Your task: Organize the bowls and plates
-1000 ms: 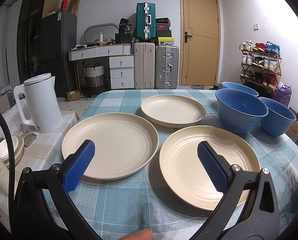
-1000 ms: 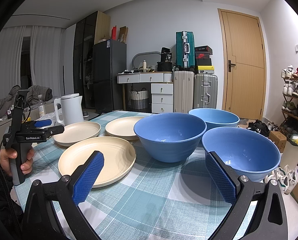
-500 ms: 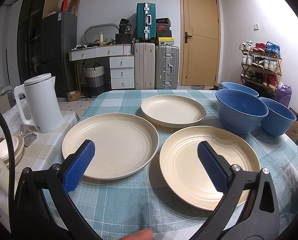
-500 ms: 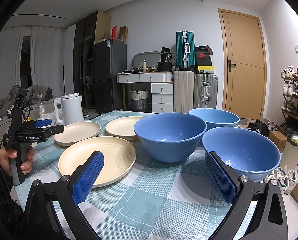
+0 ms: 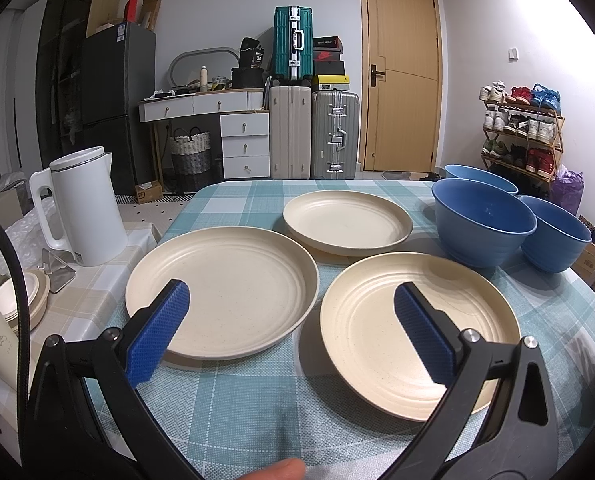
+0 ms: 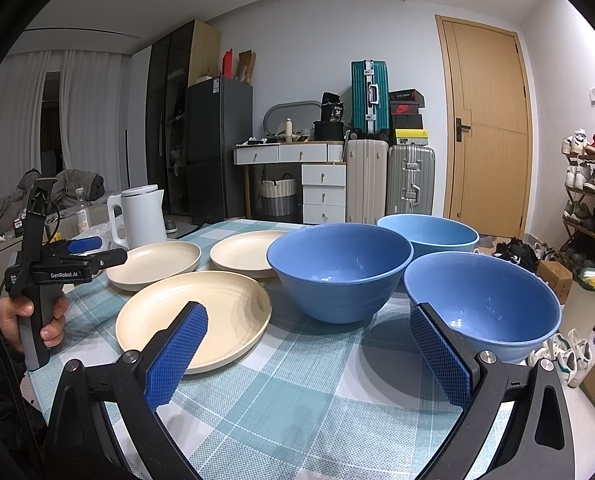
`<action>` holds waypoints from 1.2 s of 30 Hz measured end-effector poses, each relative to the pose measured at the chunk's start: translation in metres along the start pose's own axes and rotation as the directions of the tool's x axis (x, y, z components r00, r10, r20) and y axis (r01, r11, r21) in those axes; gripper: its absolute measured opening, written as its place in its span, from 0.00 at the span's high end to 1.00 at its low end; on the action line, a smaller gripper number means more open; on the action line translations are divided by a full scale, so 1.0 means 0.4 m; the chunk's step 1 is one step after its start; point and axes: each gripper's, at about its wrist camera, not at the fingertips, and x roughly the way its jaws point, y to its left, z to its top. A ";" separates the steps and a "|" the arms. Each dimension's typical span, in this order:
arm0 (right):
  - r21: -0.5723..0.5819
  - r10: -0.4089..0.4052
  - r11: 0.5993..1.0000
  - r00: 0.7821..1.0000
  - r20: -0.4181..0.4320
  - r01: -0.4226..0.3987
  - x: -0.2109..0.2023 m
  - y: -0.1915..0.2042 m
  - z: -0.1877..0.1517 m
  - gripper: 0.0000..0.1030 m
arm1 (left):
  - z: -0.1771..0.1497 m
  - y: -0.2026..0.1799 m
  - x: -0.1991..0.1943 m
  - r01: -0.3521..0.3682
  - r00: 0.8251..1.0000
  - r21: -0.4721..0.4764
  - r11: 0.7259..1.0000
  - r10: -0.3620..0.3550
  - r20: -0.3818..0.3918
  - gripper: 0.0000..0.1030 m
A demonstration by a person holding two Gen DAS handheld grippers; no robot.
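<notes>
Three cream plates lie apart on the checked tablecloth: a left plate (image 5: 225, 288), a near right plate (image 5: 377, 328) and a far plate (image 5: 347, 224). Three blue bowls stand to their right: a middle bowl (image 6: 337, 268), a near right bowl (image 6: 485, 304) and a far bowl (image 6: 429, 234). My left gripper (image 5: 293, 336) hangs open above the front of the two near plates, holding nothing. My right gripper (image 6: 307, 354) is open over bare cloth in front of the middle and near right bowls. The left gripper (image 6: 83, 254) also shows in the right wrist view, held by a hand.
A white kettle (image 5: 83, 208) stands on a side table left of the plates, with small stacked dishes (image 5: 25, 300) nearer. Suitcases (image 5: 313, 136), a drawer unit and a door stand behind. A shoe rack (image 5: 525, 128) is at the right. The table edge runs near both grippers.
</notes>
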 end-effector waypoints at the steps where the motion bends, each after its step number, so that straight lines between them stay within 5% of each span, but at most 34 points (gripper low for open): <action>1: 0.000 0.002 1.000 1.000 -0.005 -0.002 0.004 0.001 -0.001 0.00 | 0.001 -0.001 -0.003 -0.002 1.000 0.001 1.000 0.002 0.004 0.01; 16: -0.015 -0.013 1.000 0.995 -0.098 0.011 0.059 0.024 0.019 0.00 | 0.024 0.024 -0.030 0.007 1.000 -0.032 0.999 -0.006 0.027 0.01; 36: 0.032 0.067 0.998 0.977 -0.200 -0.062 0.153 0.105 0.135 0.00 | 0.076 0.110 -0.025 -0.081 0.993 -0.139 0.987 0.068 -0.098 0.01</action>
